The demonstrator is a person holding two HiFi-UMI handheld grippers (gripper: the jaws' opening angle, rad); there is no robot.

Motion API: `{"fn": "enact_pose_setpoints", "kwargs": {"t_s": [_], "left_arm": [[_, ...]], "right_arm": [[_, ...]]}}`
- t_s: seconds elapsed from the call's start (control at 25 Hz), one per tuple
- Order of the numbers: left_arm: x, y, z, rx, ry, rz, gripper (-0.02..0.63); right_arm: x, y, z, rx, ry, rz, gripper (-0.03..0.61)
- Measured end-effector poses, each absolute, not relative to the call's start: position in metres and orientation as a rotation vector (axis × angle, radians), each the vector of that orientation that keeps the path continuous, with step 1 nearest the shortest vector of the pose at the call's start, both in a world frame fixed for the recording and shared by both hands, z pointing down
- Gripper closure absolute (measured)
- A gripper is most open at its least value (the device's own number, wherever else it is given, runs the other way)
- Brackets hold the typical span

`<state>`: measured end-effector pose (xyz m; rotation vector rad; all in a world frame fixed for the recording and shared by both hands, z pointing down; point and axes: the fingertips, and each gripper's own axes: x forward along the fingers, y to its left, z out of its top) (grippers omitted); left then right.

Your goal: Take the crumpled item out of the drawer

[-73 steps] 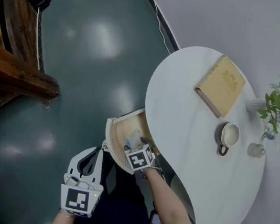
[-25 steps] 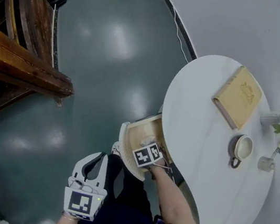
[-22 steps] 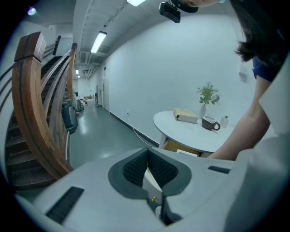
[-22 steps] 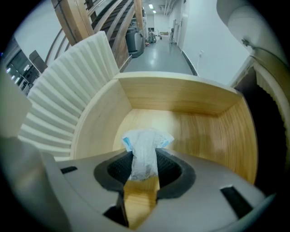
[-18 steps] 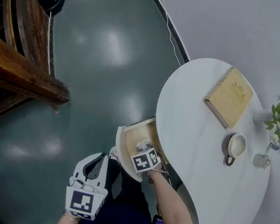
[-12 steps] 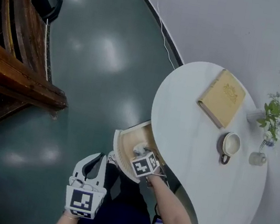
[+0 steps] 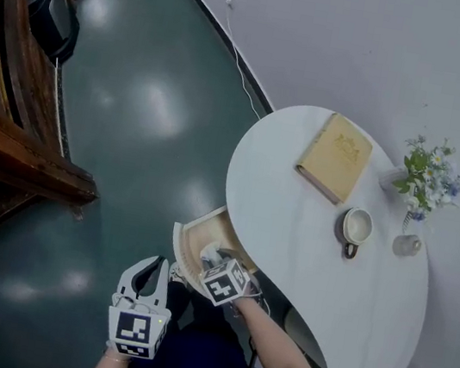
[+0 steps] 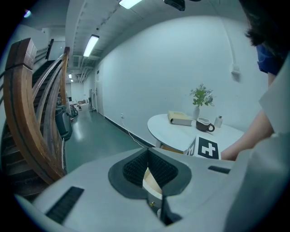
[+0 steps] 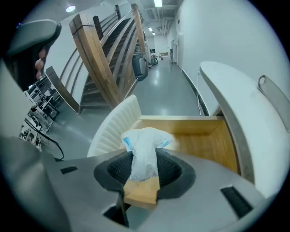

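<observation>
White round bench (image 7: 321, 264), with its wooden drawer (image 9: 204, 145) pulled open under the edge. Left gripper (image 8: 147, 159) sits idle beside it, jaws together on nothing. Right gripper (image 9: 144, 176) is partly closed, pinching the crumpled item (image 9: 145, 142) by its lower end. The bunched top pokes past the tips, over the open drawer. I judge it near weightless, soft, crushable and maybe slick, so grip the thick bunch and squeeze lightly. Its blue print is unreadable, and I see no legible text elsewhere.
</observation>
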<state>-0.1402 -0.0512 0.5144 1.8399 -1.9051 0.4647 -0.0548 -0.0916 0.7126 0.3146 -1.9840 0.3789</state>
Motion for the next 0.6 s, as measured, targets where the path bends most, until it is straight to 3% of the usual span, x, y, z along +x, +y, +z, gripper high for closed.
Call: {"fn": "enact_pose_setpoints", "kwargs": {"t_s": [0.6], "left_arm": [[-0.132,-0.060,0.503,1.899,-1.858,0.377,0.609]], "right_arm": [[-0.051,-0.083,0.643,0.403,-2.066,0.434,0.426]]}}
